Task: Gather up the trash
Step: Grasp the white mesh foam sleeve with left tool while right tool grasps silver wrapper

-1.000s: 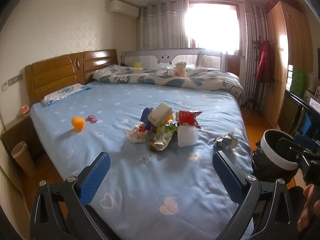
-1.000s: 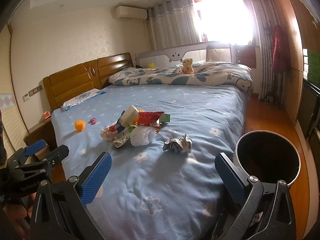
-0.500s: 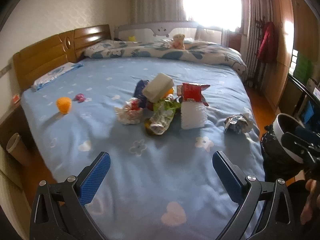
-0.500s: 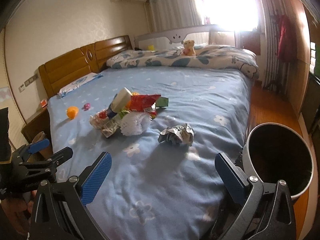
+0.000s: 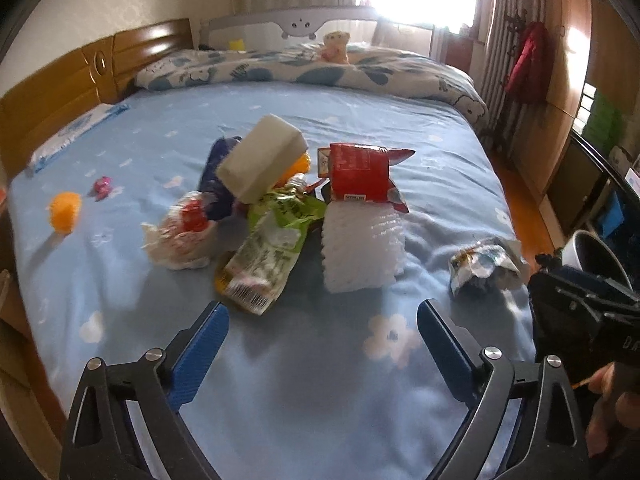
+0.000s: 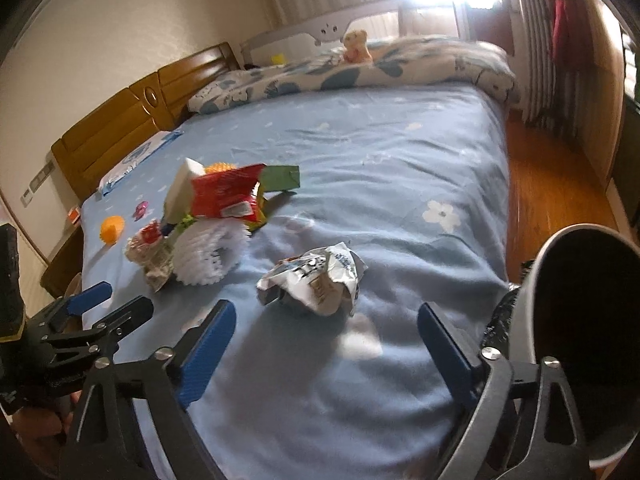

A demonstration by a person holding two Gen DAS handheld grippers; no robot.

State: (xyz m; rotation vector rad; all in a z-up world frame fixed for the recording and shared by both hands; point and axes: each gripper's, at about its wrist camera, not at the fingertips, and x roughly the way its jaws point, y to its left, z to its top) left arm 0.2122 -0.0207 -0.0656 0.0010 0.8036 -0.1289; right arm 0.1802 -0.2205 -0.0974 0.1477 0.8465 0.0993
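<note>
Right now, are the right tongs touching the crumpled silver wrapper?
Apart. The right wrist view shows blue sheet between the open right tongs and the crumpled silver wrapper.

The black round trash bin with a pale rim (image 6: 580, 344) is cut off by the right edge in both views. A dark blue wrapper (image 5: 216, 184) lies mostly hidden behind the white rectangular foam block (image 5: 262, 166). Print on the crumpled silver foil wrapper (image 6: 316, 280) is too blurred to read.
</note>
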